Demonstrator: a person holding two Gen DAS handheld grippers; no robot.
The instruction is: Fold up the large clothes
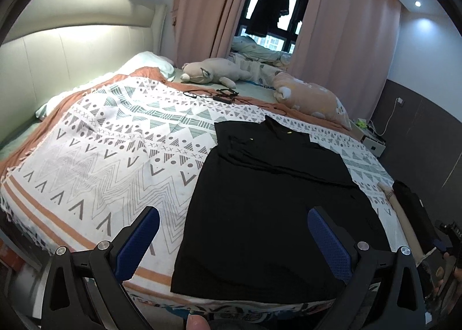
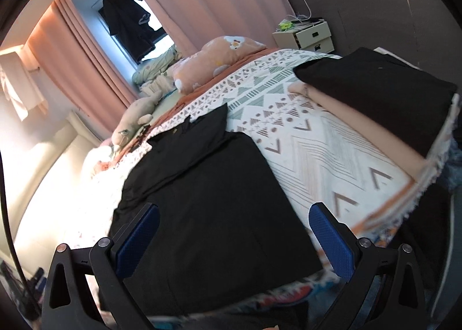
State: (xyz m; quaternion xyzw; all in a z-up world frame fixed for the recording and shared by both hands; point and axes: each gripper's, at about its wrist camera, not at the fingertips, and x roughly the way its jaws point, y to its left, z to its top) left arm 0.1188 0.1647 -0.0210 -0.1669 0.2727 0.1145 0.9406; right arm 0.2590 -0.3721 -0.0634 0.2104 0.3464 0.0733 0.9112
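Observation:
A black shirt [image 1: 274, 200] lies flat on the patterned bedspread [image 1: 115, 142], its sides folded inward so it forms a long strip. Its collar is at the far end and its hem at the near bed edge. My left gripper [image 1: 234, 210] hovers open above the hem end, and its blue pads [image 1: 144, 240] hold nothing. In the right wrist view the same shirt [image 2: 213, 191] runs away from me across the bedspread [image 2: 317, 151]. There my right gripper [image 2: 235, 206] is also wide open over the near hem, apart from the cloth.
A folded black garment [image 2: 384, 93] rests on a peach cloth [image 2: 361, 133] at the bed's right corner. A plush toy [image 1: 213, 73], a peach pillow [image 1: 311, 99] and a cable with a small black item [image 1: 225, 94] lie at the far end. A nightstand [image 2: 311, 35] stands beyond.

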